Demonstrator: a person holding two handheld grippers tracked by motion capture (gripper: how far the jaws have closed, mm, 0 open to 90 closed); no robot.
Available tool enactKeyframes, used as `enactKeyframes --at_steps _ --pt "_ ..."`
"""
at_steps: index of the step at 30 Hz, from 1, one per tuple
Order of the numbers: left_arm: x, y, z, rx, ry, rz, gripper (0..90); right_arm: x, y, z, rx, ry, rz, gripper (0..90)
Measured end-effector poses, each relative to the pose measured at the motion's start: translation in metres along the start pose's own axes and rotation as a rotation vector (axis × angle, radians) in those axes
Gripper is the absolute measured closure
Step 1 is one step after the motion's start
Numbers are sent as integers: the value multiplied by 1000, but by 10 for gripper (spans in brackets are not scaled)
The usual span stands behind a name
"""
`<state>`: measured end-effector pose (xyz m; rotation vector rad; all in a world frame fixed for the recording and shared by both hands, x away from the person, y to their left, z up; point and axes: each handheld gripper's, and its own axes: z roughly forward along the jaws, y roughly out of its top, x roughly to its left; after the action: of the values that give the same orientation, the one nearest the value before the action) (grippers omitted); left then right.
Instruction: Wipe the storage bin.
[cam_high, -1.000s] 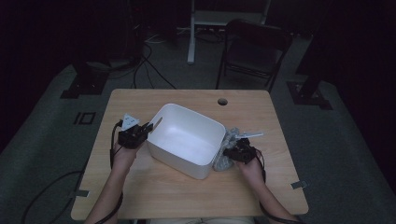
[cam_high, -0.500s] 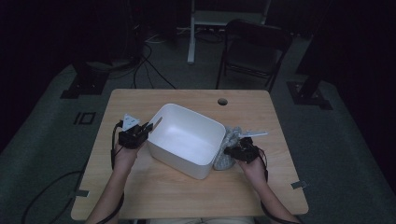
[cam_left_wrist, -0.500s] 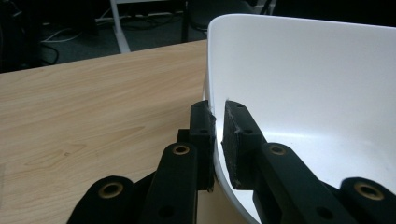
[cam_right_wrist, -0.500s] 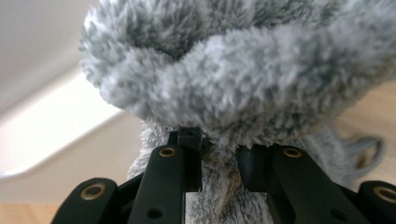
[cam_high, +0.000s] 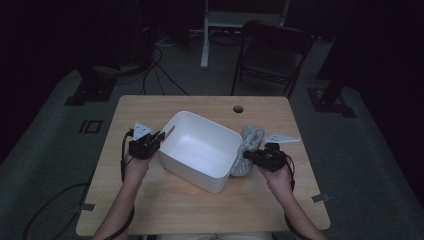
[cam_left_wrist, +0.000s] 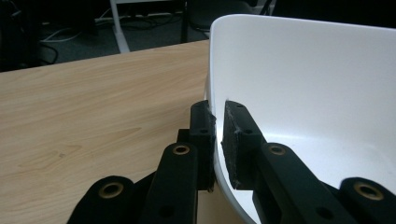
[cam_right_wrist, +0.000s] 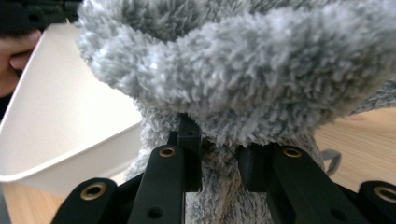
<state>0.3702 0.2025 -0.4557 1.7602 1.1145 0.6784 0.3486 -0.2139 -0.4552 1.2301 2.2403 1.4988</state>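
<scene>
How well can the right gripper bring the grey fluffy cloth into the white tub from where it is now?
Probably yes: the right gripper grips the grey fluffy cloth right beside the white tub, whose top is open, while the left gripper pinches its far rim.

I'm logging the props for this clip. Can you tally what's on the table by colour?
White: 1, the tub, its rim pinched by the left gripper.
Grey: 1, the fluffy cloth, clamped in the right gripper.
Total: 2 things on the table.
</scene>
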Motion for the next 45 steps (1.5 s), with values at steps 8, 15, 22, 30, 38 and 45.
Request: enactKeyframes --at_steps 8,15,22,30,38,45 --pt "-3 1 1 5 19 7 823 4 -2 2 -2 7 -1 739" --pt "-2 1 2 9 2 -7 826 0 -5 3 6 17 8 738" --pt "-3 1 2 10 -9 -4 823 -6 -17 16 62 -7 26 738" --pt "-4 1 3 7 -3 -4 818 -9 -24 27 80 -30 10 737" --pt "-3 1 3 5 -9 -10 812 -11 -27 26 78 -23 19 737" --pt "-2 1 4 3 -14 -14 810 -12 -28 27 83 -26 19 738"
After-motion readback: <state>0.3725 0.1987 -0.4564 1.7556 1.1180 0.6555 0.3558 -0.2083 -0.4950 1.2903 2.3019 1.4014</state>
